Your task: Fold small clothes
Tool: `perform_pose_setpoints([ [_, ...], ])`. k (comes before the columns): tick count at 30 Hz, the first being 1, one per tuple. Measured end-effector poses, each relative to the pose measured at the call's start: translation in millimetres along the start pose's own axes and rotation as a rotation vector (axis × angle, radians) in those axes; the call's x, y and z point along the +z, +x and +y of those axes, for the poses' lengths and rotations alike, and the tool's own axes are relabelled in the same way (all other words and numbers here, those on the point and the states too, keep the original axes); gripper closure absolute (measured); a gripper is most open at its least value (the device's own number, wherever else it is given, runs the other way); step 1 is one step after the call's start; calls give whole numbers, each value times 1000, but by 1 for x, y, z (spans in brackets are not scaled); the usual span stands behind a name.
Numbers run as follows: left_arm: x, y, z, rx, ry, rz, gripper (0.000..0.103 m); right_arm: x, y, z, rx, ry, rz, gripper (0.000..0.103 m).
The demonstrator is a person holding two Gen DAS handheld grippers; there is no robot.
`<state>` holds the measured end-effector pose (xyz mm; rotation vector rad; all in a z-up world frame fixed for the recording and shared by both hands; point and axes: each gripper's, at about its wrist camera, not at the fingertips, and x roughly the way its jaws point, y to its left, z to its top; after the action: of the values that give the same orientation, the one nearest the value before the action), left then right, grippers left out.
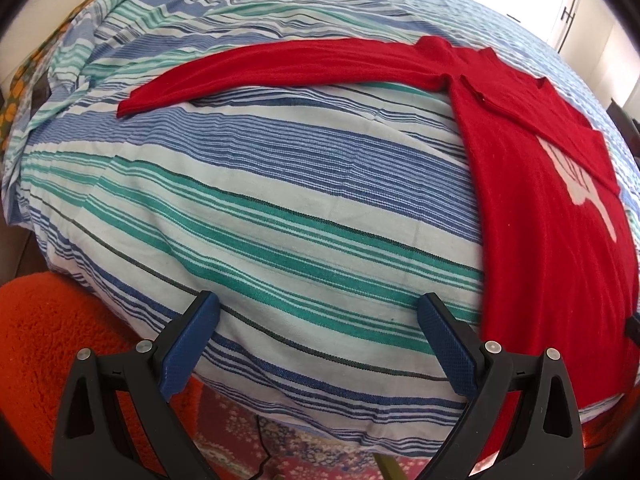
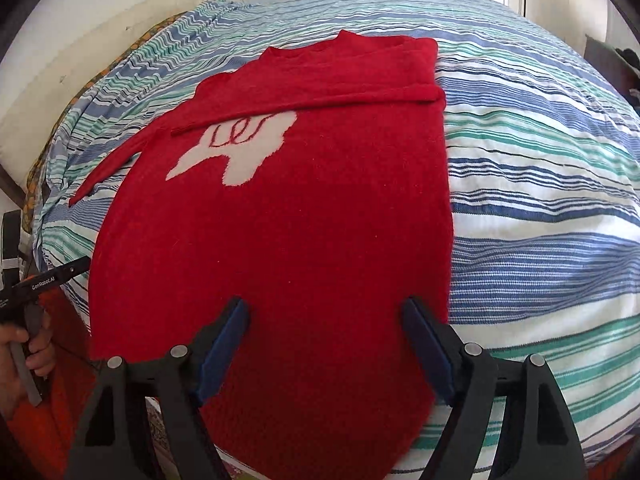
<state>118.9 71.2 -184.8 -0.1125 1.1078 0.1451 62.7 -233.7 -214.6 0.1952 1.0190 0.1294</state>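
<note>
While the red sweater (image 2: 280,220) lies flat on the striped bed cover (image 2: 540,200), both grippers hang over the near edge of the bed with nothing in them. The right gripper (image 2: 326,344) has its jaws wide apart, just above the bottom part of the sweater. The blue pads do not press on the cloth. The left gripper (image 1: 318,340) is spread wide too, over bare striped cover, just beside the sweater's left side edge.

The sweater has a white shape (image 2: 236,148) on its front. One sleeve (image 2: 312,100) is folded across the chest, and its cuff ends near the white shape. The fold makes a straight edge down the sweater's right side. The other sleeve (image 1: 280,68) sticks out long and flat to the left, over the stripes. The collar points at the far side of the bed. The bottom hem hangs a little over the near edge of the bed.

There is lots of open cover to the right of the sweater, and more between the long sleeve and the left gripper. An orange fluffy rug (image 1: 52,340) lies on the floor below the bed's edge. In the right wrist view, a hand (image 2: 24,356) holds the left gripper's handle at the far left.
</note>
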Motion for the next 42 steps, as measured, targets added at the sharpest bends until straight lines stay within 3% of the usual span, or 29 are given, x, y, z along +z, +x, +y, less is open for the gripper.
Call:
perform_pose_setpoints([
  [5, 1, -4, -4, -11, 0, -13, 3, 1, -13, 10, -61, -40, -38, 23],
  [8, -1, -3, -6, 6, 24, -10, 3, -1, -25, 19, -40, -60, -88, 23],
  [13, -6, 5, -13, 44, 68, 19, 3, -12, -1, 24, -41, -78, -9, 21],
  [18, -5, 7, -13, 45, 61, 30, 1, -16, 7, 27, -36, -81, -15, 11],
  [29, 0, 5, -9, 23, 48, 48, 2, -20, 14, 31, -48, -90, -24, 5],
  [31, 10, -9, 9, -91, -39, 39, 2, -20, 15, 32, -50, -92, -24, 5],
  [33, 26, -22, 39, -229, -185, 2, 2, -20, 15, 32, -51, -93, -23, 5],
  [34, 35, -24, 55, -263, -251, -16, 2, -20, 15, 32, -51, -92, -23, 5],
  [38, 74, -5, 116, -301, -411, -48, 2, -19, 17, 33, -49, -95, -19, 1],
  [42, 92, 37, 181, -305, -619, -39, 3, -20, 18, 35, -61, -103, -17, 0],
])
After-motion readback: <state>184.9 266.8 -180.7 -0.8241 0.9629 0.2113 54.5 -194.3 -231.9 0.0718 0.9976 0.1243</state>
